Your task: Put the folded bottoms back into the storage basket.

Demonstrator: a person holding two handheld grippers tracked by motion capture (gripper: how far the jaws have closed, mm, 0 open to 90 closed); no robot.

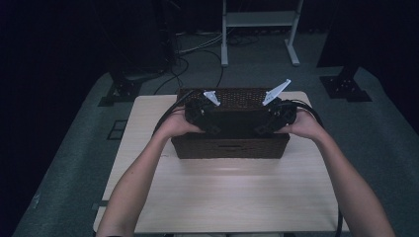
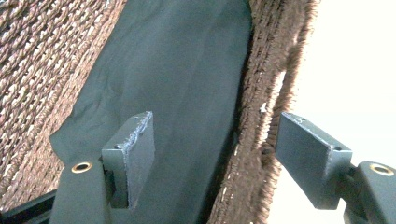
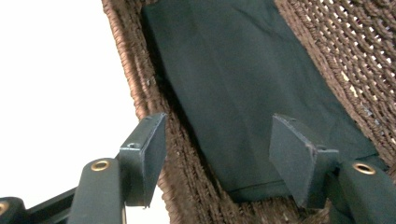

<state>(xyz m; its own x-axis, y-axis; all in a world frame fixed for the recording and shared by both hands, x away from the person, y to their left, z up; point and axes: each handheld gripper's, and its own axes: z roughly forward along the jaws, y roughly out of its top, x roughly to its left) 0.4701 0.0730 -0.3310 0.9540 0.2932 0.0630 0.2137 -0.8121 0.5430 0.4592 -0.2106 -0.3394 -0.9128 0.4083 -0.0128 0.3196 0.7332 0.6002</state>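
A dark brown woven wicker basket (image 1: 230, 146), rectangular and lined with dark cloth (image 2: 177, 79), sits toward the far edge of the pale wooden table (image 1: 232, 197), midway between its left and right sides. The left gripper (image 1: 210, 126) straddles the basket's left wall, one jaw inside against the cloth, one outside; the jaws stand apart, not pressing. The right gripper (image 1: 264, 127) straddles the right wall the same way, jaws parted around the rim.

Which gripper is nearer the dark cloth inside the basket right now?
Neither clearly: the left gripper straddles the left wall of the wicker basket, the right gripper straddles the right wall, and each has one jaw over the dark cloth.
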